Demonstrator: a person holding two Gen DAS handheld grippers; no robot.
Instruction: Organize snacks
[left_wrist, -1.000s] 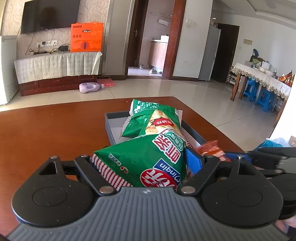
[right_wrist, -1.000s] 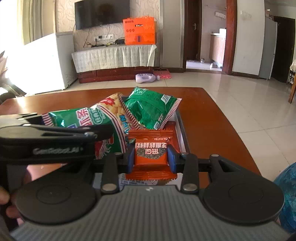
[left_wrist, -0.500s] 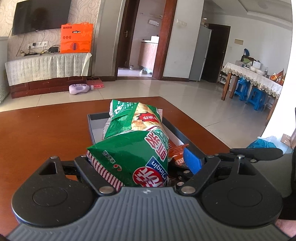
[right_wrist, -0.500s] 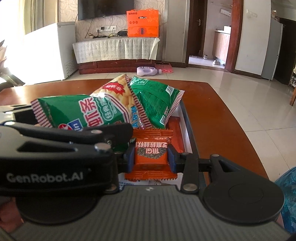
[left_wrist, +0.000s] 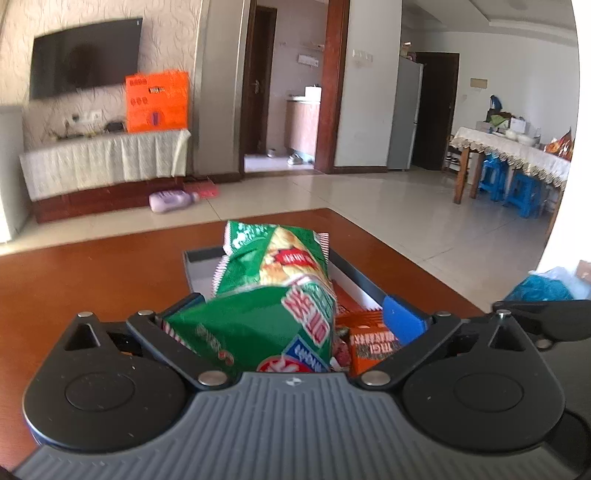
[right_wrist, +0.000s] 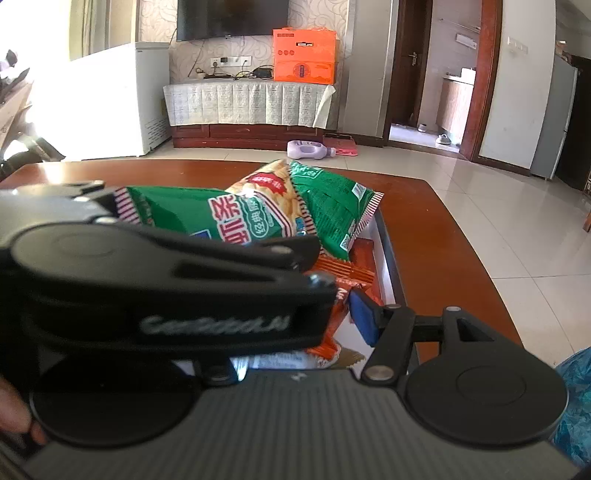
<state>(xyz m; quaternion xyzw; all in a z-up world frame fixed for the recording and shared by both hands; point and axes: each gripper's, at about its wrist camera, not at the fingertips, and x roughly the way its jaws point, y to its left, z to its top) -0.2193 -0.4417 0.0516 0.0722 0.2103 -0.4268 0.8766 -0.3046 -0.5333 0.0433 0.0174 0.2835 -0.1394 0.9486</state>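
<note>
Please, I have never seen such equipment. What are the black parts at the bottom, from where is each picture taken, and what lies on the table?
There is no robot here. A person holds a two-finger tool in each hand, and a wide-angle camera on each tool looks forward along its fingers. One picture comes from the left hand-held gripper, the other from the right hand-held gripper. The black shapes at the bottom are the tools themselves.

On the brown table stands a shallow tray of snacks. The nearer green bag lies between the left jaws, with the farther green bag behind it. An orange packet lies between the right jaws. Both pairs of jaws have just been opening, and the visible blue pads stand off the packs, so nothing seems gripped.
</note>
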